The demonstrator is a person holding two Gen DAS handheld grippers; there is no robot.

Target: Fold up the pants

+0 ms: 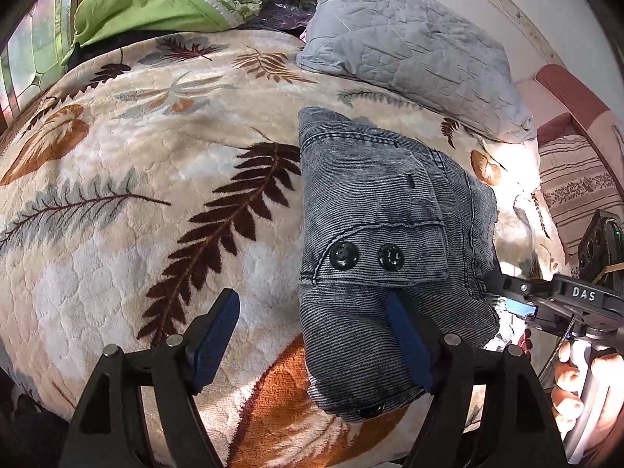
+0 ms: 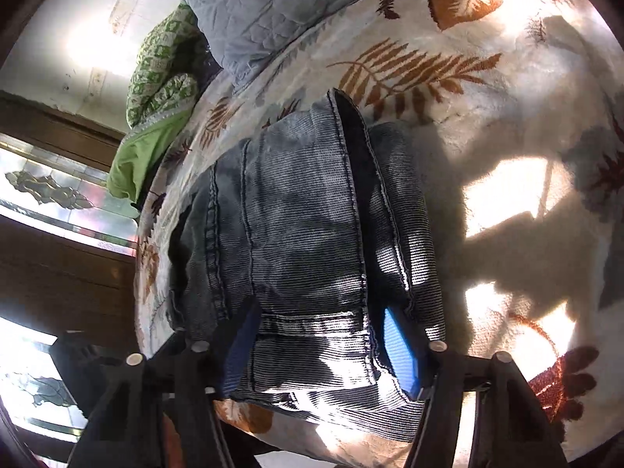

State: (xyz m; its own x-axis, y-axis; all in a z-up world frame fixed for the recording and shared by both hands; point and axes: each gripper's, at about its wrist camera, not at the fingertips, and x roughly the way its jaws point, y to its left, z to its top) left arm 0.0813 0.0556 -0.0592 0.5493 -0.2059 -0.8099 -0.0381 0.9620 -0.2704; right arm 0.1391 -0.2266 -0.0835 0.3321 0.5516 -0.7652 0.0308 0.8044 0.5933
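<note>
The pants (image 1: 390, 234), grey-blue corduroy folded into a compact bundle, lie on the leaf-patterned blanket (image 1: 136, 214), the side with two black snap buttons (image 1: 366, 255) facing up. From the left gripper (image 1: 312, 335) the bundle sits at about one o'clock; its jaws stand wide, one pad on bare blanket, the other lying on the bundle's edge, gripping nothing. The right gripper (image 2: 323, 347) meets the bundle from three o'clock in the left view, its blue pads bracketing a folded hem; whether they press it I cannot tell. A grey quilted pillow (image 1: 409, 46) lies at twelve o'clock.
</note>
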